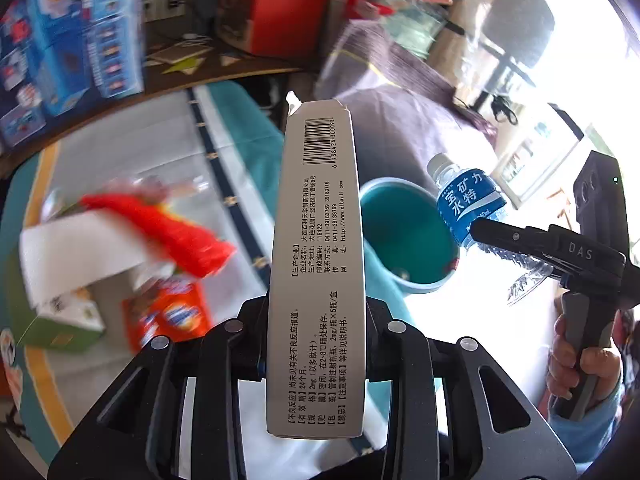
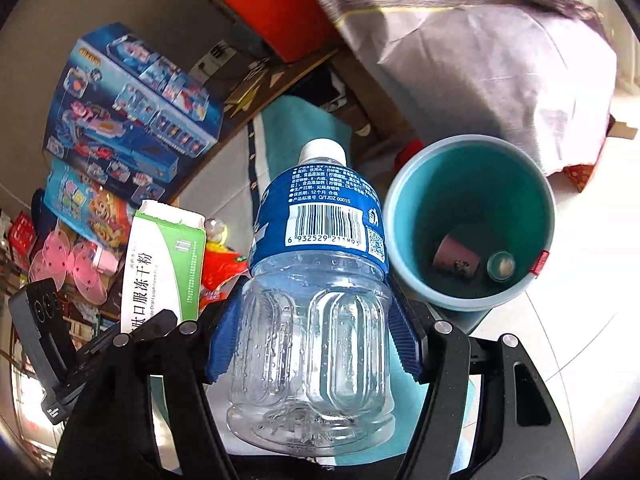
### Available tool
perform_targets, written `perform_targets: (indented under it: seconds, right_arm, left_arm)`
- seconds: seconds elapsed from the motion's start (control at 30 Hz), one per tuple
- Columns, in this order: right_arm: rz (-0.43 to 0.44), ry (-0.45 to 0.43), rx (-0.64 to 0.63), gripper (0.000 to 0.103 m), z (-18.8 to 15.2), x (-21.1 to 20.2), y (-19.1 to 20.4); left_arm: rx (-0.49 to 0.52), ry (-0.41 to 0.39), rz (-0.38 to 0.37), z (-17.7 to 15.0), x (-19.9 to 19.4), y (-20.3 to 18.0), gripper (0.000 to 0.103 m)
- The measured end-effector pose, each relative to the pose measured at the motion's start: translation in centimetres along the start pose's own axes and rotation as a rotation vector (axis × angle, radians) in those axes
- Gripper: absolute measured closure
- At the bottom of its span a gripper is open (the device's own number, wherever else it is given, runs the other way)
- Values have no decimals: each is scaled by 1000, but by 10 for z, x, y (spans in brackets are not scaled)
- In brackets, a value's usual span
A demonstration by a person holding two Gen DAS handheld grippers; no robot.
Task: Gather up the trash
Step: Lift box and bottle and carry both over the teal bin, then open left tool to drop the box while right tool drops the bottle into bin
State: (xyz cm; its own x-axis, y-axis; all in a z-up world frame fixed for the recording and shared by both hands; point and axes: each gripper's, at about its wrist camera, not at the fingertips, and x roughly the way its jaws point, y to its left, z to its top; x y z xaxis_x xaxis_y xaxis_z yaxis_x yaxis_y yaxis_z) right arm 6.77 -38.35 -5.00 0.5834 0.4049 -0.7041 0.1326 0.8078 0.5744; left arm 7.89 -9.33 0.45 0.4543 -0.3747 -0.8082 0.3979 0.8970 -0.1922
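My left gripper (image 1: 316, 312) is shut on a long grey medicine box (image 1: 320, 248) with a barcode, held up in the air; the box also shows in the right wrist view (image 2: 160, 264), white and green. My right gripper (image 2: 316, 336) is shut on an empty clear plastic bottle (image 2: 316, 300) with a blue label and white cap. In the left wrist view the bottle (image 1: 468, 204) hangs just right of a teal bin (image 1: 404, 236). The bin (image 2: 472, 224) stands on the floor ahead and right, holding a pink cup (image 2: 456, 260) and a small round lid (image 2: 502, 266).
On a grey and teal mat (image 1: 120, 168) lie a red wrapper (image 1: 168, 232), white paper (image 1: 80, 248), a green box (image 1: 60, 320) and an orange packet (image 1: 176, 316). Blue toy boxes (image 2: 132, 120), an orange-red box (image 2: 280, 4) and a grey cloth-covered bundle (image 2: 500, 60) stand behind.
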Motion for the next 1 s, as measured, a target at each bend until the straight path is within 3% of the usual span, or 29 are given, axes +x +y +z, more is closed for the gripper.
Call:
perform_targets:
  seconds: [0.27,0.83,0.93,1.0]
  right_arm:
    - [-53,-11,154,40,25,6,-81]
    - [-102,53,241,40,55,39,-145]
    - [-106,62,243,40,57,41,-149]
    - [-109,68,241,40,58,43,-150]
  left_arm:
    - [103,107,-53,41,76,-59,71]
    - [157,276,-106,72,187,-117,69]
    - [147,288,-107,74,198,-118,55]
    - [136,296,-111,75,203,-117,51]
